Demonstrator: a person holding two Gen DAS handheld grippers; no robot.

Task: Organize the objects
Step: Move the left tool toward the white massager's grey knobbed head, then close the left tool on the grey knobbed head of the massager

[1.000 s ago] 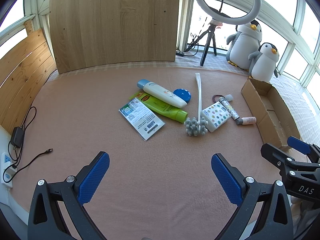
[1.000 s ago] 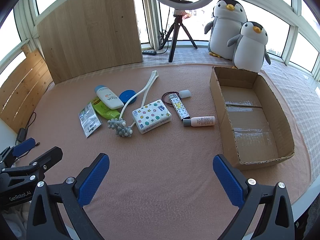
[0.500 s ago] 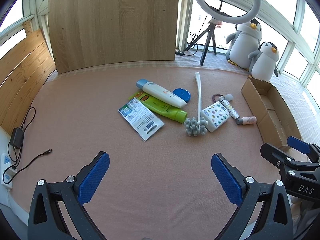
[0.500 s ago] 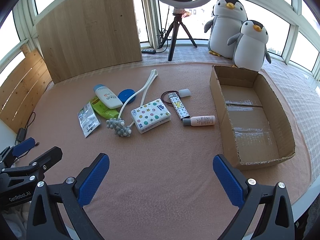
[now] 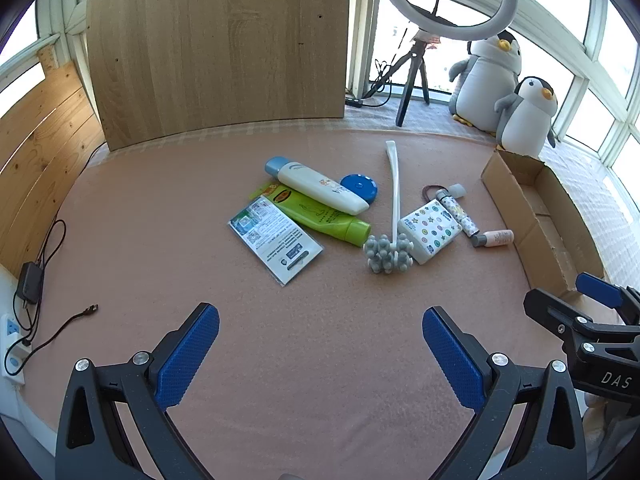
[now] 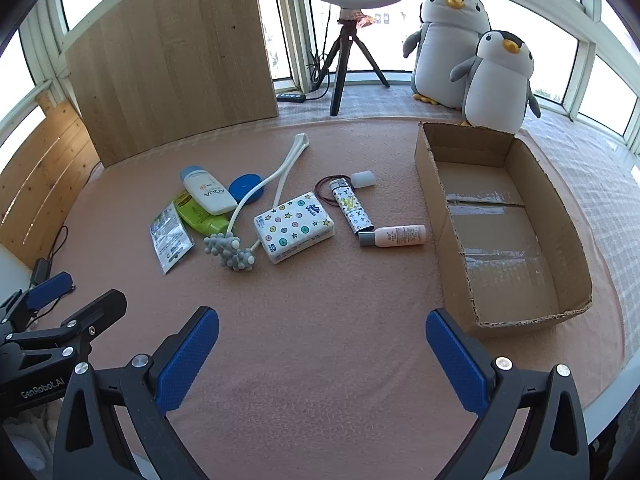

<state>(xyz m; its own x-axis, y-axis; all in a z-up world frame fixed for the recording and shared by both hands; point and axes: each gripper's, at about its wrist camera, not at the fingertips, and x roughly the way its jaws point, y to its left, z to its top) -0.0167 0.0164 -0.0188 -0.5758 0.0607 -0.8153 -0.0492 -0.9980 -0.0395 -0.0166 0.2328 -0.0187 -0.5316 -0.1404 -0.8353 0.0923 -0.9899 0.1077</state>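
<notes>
Both grippers, left gripper (image 5: 320, 344) and right gripper (image 6: 322, 346), hang spread and empty; the pink bottle (image 6: 394, 236) (lying crosswise, cap leftward) seems nearer the right.

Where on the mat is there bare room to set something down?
Free: the wide strip between both grippers' fingers and the item cluster, the mat left of the sachet, and the cardboard box floor. Crowded: from the sachet across to the pink bottle beside the box.
</notes>
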